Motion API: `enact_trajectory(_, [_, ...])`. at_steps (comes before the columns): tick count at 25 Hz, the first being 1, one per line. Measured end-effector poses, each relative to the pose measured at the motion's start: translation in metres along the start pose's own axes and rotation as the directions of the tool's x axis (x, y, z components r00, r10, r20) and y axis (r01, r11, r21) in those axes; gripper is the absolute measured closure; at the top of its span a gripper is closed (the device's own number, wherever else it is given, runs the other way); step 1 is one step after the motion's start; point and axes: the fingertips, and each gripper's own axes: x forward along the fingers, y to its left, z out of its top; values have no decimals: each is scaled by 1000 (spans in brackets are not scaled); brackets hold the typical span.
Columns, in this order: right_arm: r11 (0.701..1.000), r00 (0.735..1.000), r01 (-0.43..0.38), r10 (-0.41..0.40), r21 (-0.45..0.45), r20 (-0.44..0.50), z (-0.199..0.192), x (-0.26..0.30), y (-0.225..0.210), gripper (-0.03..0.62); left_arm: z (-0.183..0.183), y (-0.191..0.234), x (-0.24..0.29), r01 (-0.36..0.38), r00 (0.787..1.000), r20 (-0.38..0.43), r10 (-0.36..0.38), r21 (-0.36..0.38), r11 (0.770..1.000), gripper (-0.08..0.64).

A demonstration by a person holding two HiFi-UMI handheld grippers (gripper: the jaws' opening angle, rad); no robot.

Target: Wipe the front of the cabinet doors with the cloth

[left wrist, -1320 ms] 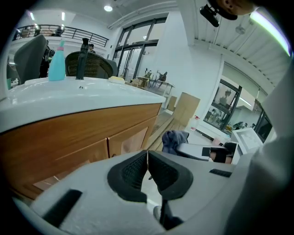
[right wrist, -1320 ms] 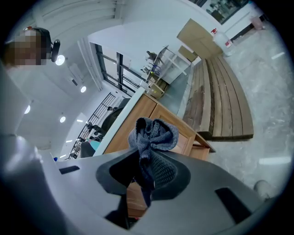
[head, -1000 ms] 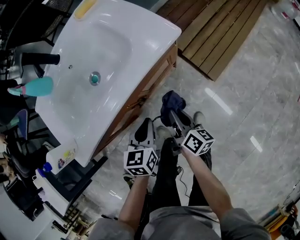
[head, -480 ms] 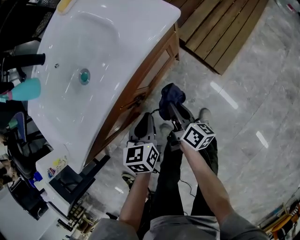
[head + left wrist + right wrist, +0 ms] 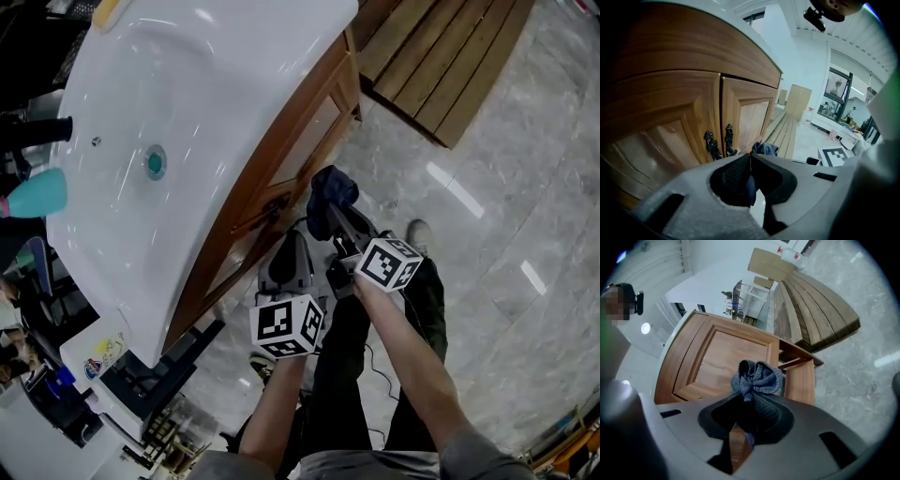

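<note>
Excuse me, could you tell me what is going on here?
A person holds a bunched blue-grey cloth in the right hand-held gripper, close in front of the brown wooden cabinet doors under a white washbasin. Whether it touches the wood is unclear. The left hand-held gripper is shut, empty, beside it.

Cabinet (image 5: 302, 150), wooden decking (image 5: 450, 56) on marble floor (image 5: 487, 234)

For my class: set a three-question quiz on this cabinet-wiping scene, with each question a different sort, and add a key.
1. True or false: the right gripper holds the dark blue cloth.
2. What sits above the cabinet doors? A) a white sink B) a stove C) a bookshelf
3. Fill in: the jaws of the left gripper are ____.
Key: 1 true; 2 A; 3 shut.
</note>
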Motion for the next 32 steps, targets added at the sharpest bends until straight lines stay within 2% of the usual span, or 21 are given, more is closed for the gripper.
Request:
enact_trajectory(9, [991,999,-24,18,129,51,-12,35,-47,520,-29,15,14,-6,1000,-11,6,23,1000,549])
enact_trajectory(18, [984,997,-52,40,171,71,-23,61,-56,522,-44,24,25,1,1000,-18,0,32,999,549])
enact_trajectory(24, [975,994,-89,74,206,77,-25,68,-44,529,-46,32,22,-20,1000,-23,20,14,1000,551])
enact_trajectory(32, [963,991,-131,122,234,55,-19,66,-18,532,-31,27,9,-21,1000,-16,21,-7,1000,552])
